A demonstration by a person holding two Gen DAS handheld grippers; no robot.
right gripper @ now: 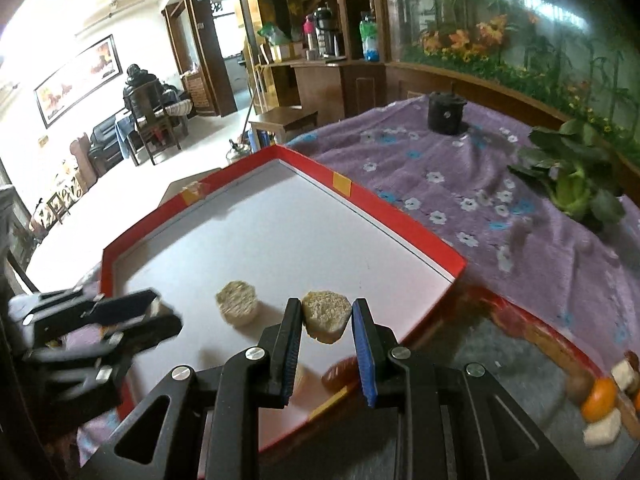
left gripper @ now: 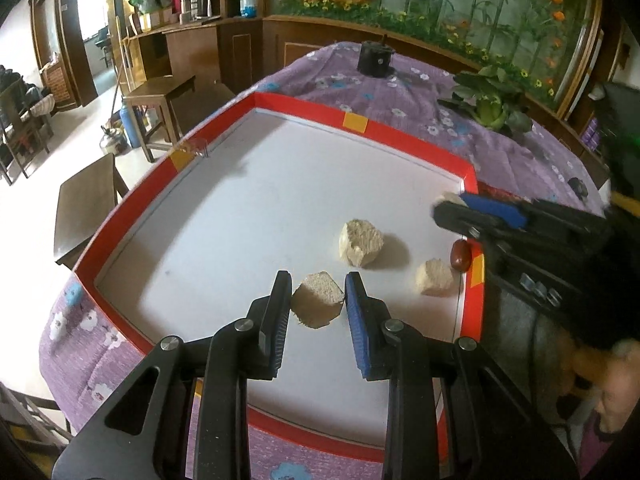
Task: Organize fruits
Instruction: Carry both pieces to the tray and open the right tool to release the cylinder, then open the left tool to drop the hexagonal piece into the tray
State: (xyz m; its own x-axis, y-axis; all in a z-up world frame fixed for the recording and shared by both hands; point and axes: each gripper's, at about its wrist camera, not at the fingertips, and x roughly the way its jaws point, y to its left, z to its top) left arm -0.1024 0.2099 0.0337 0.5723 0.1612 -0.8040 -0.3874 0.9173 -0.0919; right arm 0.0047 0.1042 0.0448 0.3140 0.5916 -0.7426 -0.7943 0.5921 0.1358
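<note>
While the left claw [left gripper: 316, 300] gripped a beige hexagonal piece [left gripper: 318, 305], the right claw [right gripper: 326, 322] gripped another piece [right gripper: 326, 316]. Both hung above the red-rimmed white tray [left gripper: 352, 116], where two more pieces [left gripper: 360, 242] and a red date [left gripper: 460, 254] lay, on the purple-clothed table [right gripper: 480, 184].
</note>
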